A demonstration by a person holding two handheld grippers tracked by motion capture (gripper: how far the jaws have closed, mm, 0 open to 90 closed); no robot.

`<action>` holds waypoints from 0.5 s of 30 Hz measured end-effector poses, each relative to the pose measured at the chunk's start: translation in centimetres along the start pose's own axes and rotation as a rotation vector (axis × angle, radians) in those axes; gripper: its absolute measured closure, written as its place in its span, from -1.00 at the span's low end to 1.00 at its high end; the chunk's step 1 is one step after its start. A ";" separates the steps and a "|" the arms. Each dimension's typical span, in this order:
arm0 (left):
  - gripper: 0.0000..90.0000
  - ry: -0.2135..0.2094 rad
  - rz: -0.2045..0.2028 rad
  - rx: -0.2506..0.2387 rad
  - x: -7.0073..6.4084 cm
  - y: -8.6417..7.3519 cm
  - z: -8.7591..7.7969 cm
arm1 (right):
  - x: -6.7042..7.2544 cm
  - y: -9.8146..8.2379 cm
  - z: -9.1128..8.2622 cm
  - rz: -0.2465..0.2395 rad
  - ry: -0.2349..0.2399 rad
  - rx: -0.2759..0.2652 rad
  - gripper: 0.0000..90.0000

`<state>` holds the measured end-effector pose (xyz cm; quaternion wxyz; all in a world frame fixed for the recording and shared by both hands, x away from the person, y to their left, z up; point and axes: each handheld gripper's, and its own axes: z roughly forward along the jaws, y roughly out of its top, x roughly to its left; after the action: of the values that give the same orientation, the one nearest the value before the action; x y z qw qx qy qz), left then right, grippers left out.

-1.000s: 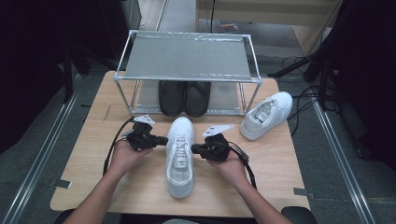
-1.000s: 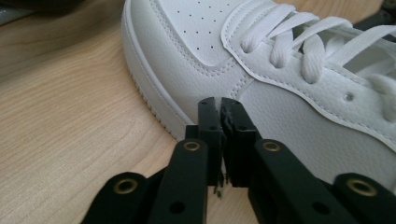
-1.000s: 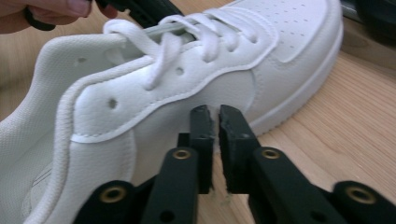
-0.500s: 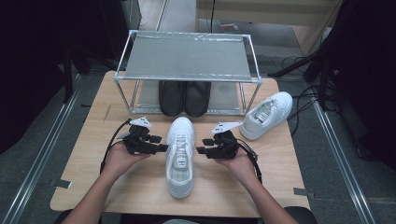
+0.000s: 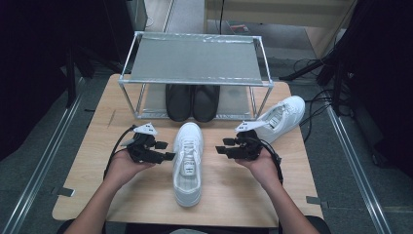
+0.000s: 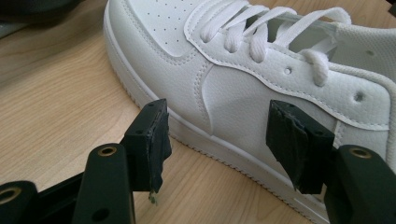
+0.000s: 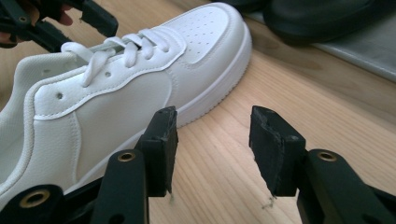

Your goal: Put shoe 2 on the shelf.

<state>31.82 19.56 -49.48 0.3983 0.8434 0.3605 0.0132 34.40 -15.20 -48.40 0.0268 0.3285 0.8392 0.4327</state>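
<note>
the white shoe (image 5: 188,163) lies mid-table, toe toward the far rack (image 5: 195,58). the left gripper (image 5: 163,151) and right gripper (image 5: 223,150) have just been opening, jaws released and empty. likely light, with soft uppers; grip the firmer sole edge or heel.

Black shoes (image 5: 192,101) half hidden under rack shelf (image 5: 195,59).

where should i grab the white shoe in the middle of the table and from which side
Grip the middle white shoe at its side walls near the laces, one gripper on each flank. It lies lengthwise, toe toward the rack, so both long sides face the left gripper and right gripper, both open. The flat, firm quarter panels just above the sole probably suit the pads best.
</note>
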 end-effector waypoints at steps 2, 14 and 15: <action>-0.12 0.002 0.003 0.004 0.0 0.0 0.1 | -0.3 0.1 -0.4 0.005 -0.009 -0.006 0.18; -0.13 -0.009 0.005 0.017 -0.1 0.0 0.3 | -2.5 0.8 -2.3 0.028 -0.051 -0.015 0.21; -0.13 -0.010 0.005 0.015 -0.1 0.0 0.3 | -2.7 0.9 -2.4 0.026 -0.056 -0.008 0.21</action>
<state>31.88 19.28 -49.65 0.3937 0.8473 0.3564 0.0072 36.19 -18.05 -46.89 0.0458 0.3514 0.8320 0.4268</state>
